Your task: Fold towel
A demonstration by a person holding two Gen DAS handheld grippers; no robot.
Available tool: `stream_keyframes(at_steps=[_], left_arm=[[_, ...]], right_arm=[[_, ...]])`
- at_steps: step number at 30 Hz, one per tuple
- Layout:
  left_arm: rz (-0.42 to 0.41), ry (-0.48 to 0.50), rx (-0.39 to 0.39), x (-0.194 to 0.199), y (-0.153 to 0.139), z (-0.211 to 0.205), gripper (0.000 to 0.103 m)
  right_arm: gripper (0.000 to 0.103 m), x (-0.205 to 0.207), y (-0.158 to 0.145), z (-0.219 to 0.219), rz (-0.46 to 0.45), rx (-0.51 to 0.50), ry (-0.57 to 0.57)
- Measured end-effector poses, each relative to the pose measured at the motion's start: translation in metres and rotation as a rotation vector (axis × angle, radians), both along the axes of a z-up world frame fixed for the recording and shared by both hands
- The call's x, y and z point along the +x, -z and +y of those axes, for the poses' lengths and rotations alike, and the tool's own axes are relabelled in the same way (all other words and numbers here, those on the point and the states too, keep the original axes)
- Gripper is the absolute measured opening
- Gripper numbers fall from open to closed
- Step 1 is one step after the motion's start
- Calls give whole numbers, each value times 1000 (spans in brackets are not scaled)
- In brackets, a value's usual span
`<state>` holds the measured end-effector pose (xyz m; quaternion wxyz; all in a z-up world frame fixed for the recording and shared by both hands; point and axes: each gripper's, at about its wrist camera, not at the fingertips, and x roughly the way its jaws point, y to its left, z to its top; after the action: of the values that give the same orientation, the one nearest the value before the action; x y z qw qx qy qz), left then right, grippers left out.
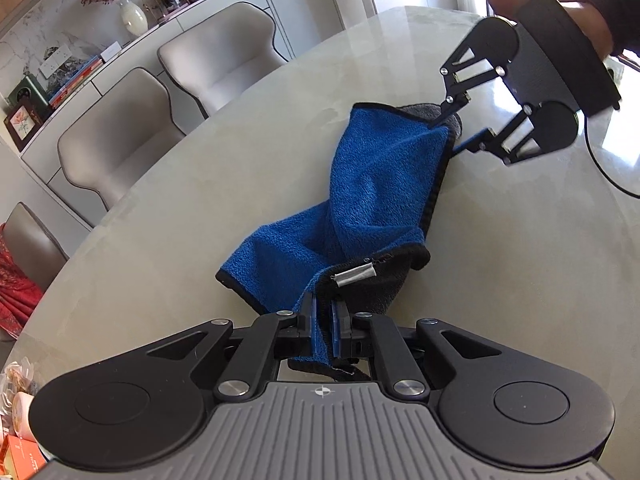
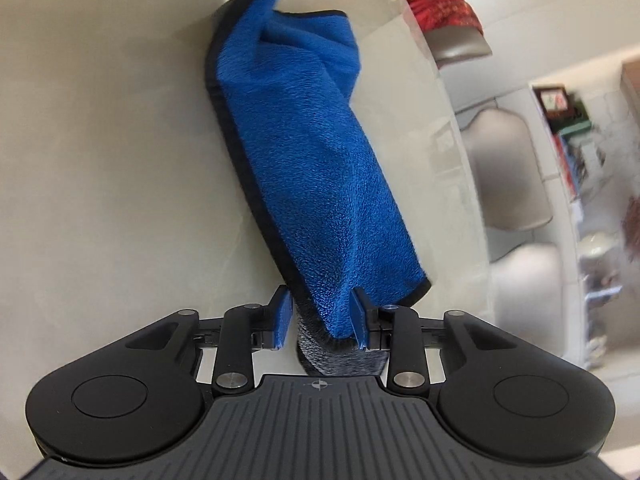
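A blue towel with a black hem and grey underside lies bunched in a long strip on the pale stone table. My left gripper is shut on the near end of the towel. My right gripper is at the far end, with its jaws apart around the towel's far corner. In the right wrist view the towel runs away from my right gripper, whose blue pads stand apart with the towel's end between them.
Several grey chairs stand along the table's left side. A sideboard behind them holds a vase, books and frames. A black cable trails on the table at the right. Snack packets lie near the left edge.
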<state>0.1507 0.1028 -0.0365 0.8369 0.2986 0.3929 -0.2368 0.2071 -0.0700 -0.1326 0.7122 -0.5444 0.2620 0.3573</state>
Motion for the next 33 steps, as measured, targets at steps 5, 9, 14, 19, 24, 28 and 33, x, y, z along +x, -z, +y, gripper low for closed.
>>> stream_keyframes(at_steps=[5, 9, 14, 19, 24, 28, 33], left_arm=[[0, -3, 39, 2, 8, -1, 19], [-21, -12, 83, 3, 13, -5, 46], [15, 10, 57, 4, 19, -5, 27], [43, -11, 37, 4, 26, -3, 14], [42, -7, 43, -1, 28, -3, 14], [44, -13, 34, -2, 27, -3, 14], [52, -20, 29, -1, 29, -1, 14]], right_arm=[[11, 8, -19, -5, 49, 93, 67], [10, 11, -28, -6, 54, 129, 98], [10, 6, -31, -6, 37, 127, 94], [10, 4, -32, -6, 40, 145, 81], [11, -2, -30, 0, 4, 105, 22], [11, -1, -31, 4, 6, 104, 10], [10, 10, -46, 1, 101, 193, 80]])
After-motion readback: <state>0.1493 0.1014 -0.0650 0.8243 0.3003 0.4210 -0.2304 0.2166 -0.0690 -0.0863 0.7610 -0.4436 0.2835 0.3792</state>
